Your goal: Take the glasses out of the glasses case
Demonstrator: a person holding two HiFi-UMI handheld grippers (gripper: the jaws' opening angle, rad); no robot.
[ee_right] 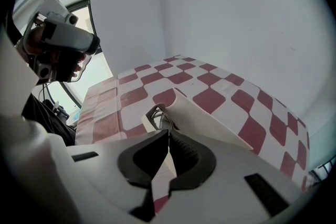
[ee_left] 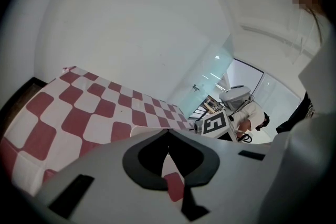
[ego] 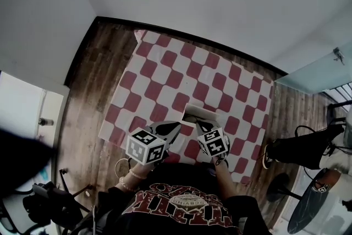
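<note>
A white glasses case (ego: 202, 111) lies open on the red-and-white checked cloth (ego: 165, 71), near the table's front edge. In the right gripper view its raised lid (ee_right: 210, 115) slants up to the right, and the thin-framed glasses (ee_right: 157, 113) rest inside at its left end. My right gripper (ee_right: 169, 132) is shut and empty, its tips just short of the case. My left gripper (ee_left: 168, 131) is also shut with nothing held, just left of the case's white edge (ee_left: 137, 131). In the head view both grippers (ego: 177, 125) (ego: 199, 124) point at the case's near side.
Wooden floor (ego: 88, 74) surrounds the table, with white walls behind. A seated person's legs (ego: 308, 148) and a round dark stool (ego: 308, 203) are at the right. Dark equipment (ego: 44, 201) stands at the lower left.
</note>
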